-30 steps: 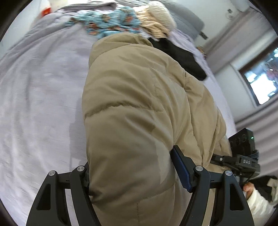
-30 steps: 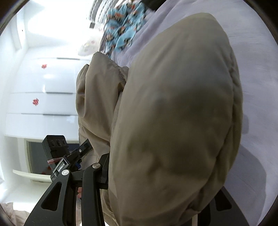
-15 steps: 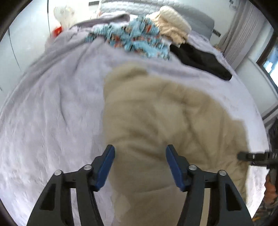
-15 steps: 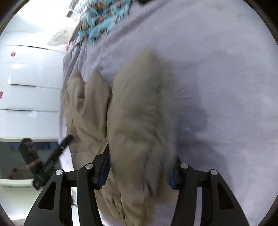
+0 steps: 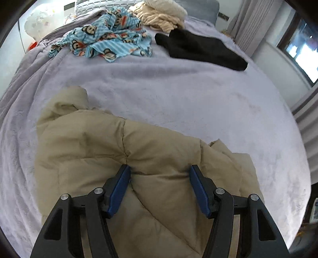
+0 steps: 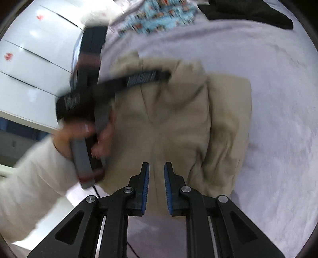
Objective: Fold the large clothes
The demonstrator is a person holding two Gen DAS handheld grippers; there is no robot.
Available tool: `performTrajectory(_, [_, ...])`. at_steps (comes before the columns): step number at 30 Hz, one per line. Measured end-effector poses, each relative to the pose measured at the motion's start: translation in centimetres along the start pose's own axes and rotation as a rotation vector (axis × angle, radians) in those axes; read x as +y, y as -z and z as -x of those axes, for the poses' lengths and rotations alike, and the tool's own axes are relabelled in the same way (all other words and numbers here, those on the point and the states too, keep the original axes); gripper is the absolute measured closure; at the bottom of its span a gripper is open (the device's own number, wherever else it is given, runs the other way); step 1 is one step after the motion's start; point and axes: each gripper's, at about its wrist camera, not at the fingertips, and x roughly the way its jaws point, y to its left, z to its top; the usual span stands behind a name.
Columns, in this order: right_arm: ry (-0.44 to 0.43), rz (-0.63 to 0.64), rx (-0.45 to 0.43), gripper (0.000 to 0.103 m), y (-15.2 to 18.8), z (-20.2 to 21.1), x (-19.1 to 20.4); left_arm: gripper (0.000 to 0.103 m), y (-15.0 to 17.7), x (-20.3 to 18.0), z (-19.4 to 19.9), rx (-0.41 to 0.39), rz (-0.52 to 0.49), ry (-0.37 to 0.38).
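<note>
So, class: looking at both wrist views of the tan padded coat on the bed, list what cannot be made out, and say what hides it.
- Left wrist view: the tan coat's near edge lies behind the left gripper and the frame's bottom.
- Right wrist view: the hand gripping the other tool is motion-blurred, fingers unclear.
- Right wrist view: the blue patterned cloth is blurred and cut by the top edge.
- Right gripper, jaws closing, nothing between them.

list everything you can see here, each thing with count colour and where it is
puffer jacket: 1, tan, bundled at the near edge of the bed
blanket: 1, lilac, covering the bed
monkey-print garment: 1, light blue, far side, crumpled
black garment: 1, black, far right
cream clothes: 1 pile, cream, far end by the headboard
wardrobe: 1, white, left of the bed
left gripper: black, blue pads, jaws apart over the jacket
right gripper: jaws closing, nothing between
left hand: white sleeve, holding the left gripper's handle
</note>
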Motion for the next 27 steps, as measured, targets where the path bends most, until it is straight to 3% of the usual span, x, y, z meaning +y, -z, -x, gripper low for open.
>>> performTrajectory(6, [0.198, -0.037, 0.077, 0.090, 3.5, -3.2, -3.2, 0.040, 0.0, -1.4, -1.6, 0.014, -0.036, -0.037])
performTrajectory(9, [0.155, -0.108, 0.092, 0.090, 4.5, -3.9, -5.2, 0.040, 0.3, -1.8, -1.4, 0.012, -0.064, -0.050])
performTrajectory(15, [0.154, -0.122, 0.114, 0.090, 4.8, -4.5, -6.0, 0.040, 0.4, -1.7, 0.2, 0.021, -0.076, -0.049])
performTrajectory(27, [0.148, -0.158, 0.135, 0.090, 1.0, -7.2, -6.6, 0.040, 3.7, 0.1, 6.4, 0.019, -0.056, -0.080])
